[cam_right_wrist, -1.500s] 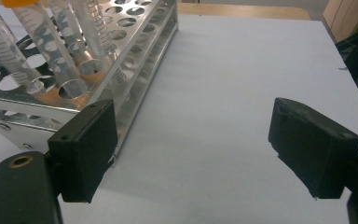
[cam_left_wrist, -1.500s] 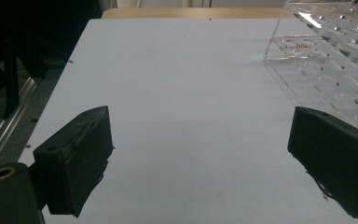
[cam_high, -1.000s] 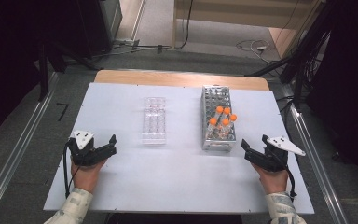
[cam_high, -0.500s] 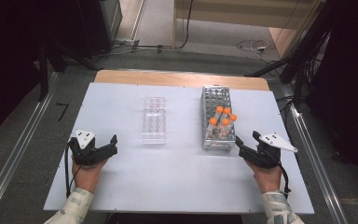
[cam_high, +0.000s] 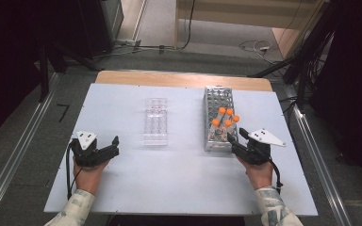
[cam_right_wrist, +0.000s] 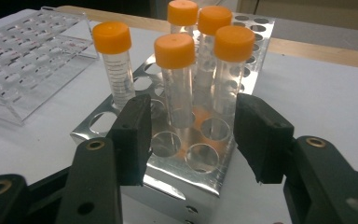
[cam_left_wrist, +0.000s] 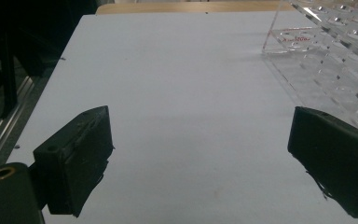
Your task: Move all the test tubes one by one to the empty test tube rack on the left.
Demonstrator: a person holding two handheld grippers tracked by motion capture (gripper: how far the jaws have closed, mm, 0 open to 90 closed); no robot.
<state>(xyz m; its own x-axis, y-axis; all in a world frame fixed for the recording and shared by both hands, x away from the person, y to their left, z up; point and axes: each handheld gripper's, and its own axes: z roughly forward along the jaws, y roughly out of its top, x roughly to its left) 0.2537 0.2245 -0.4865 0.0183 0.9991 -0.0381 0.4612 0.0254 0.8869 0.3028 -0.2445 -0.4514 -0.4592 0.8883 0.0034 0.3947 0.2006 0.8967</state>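
Five clear test tubes [cam_right_wrist: 176, 79] with smooth orange screw caps stand upright in a shiny perforated metal rack [cam_right_wrist: 177, 158], a long box of bright sheet metal punched with round holes. The tubes are seen just ahead of the right gripper [cam_right_wrist: 189, 133], grouped at the rack's near end [cam_high: 219, 125]; the nearest tube is framed between the two black jaws but is not touched by them. Fine graduation lines are printed on the leftmost tube [cam_right_wrist: 116, 65], too small to be read. The jaws of the right gripper have just been closing and are now held partly apart, with nothing pressed between their blocky, matte pads; in the high view this gripper [cam_high: 233, 141] is found at the rack's near corner.

A transparent plastic rack [cam_high: 155, 121] with rows of round wells lies ahead and to the right of the left gripper [cam_high: 114, 143]; red printing on its corner [cam_left_wrist: 292, 39] cannot be made out. The left gripper is held wide open over the smooth white table [cam_left_wrist: 182, 93], gripping nothing.
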